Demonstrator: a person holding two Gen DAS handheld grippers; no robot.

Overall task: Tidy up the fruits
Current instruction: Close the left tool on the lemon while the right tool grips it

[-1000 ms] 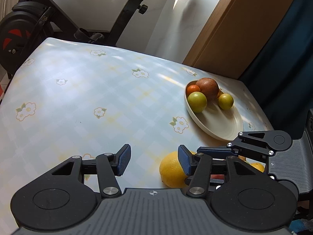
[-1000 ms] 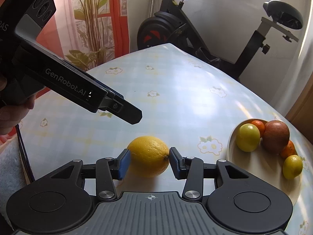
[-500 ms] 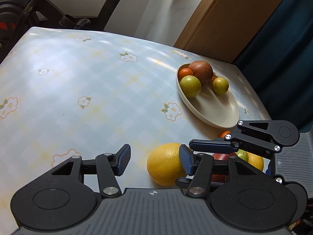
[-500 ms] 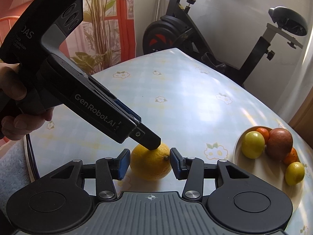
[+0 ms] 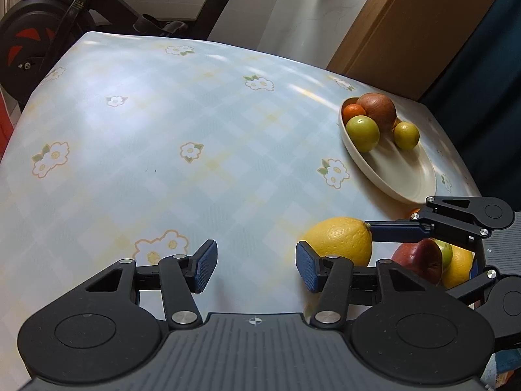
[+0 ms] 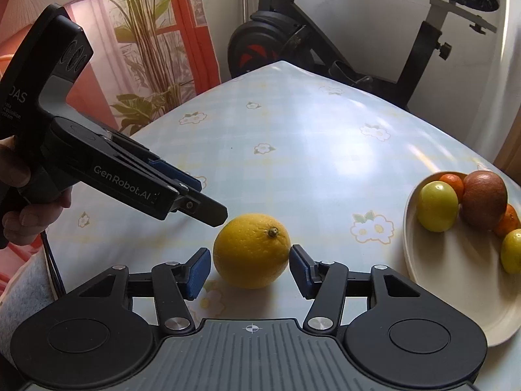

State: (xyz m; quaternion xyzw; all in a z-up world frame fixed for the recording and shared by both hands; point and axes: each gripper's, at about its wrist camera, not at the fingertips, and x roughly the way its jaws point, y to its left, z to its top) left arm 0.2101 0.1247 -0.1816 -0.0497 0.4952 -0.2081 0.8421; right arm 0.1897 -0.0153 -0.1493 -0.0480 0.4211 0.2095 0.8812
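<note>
A large yellow citrus fruit (image 6: 251, 250) rests on the flowered tablecloth. It lies between the pads of my right gripper (image 6: 249, 272), whose jaws are opening and stand just off its skin. My left gripper (image 5: 255, 268) hovers low over the cloth to the fruit's left, its jaws closing on nothing. In the left wrist view the yellow fruit (image 5: 340, 239) lies just right of its right pad. A cream oval plate (image 5: 407, 176) holds a green apple (image 5: 362, 133), a brown fruit (image 5: 377, 110), a tangerine (image 5: 354, 110) and a small yellow-green fruit (image 5: 406, 135).
A red apple (image 5: 416, 260), an orange (image 5: 459, 265) and a green fruit lie behind my right gripper's linkage. An exercise bike (image 6: 293, 42) stands past the table's far edge. A hand (image 6: 19, 208) holds the left gripper's body (image 6: 127, 179).
My right gripper's jaws have parted from the yellow fruit they were pressing. My left gripper has sunk lower beside the fruit, its tip now off the fruit's upper left.
</note>
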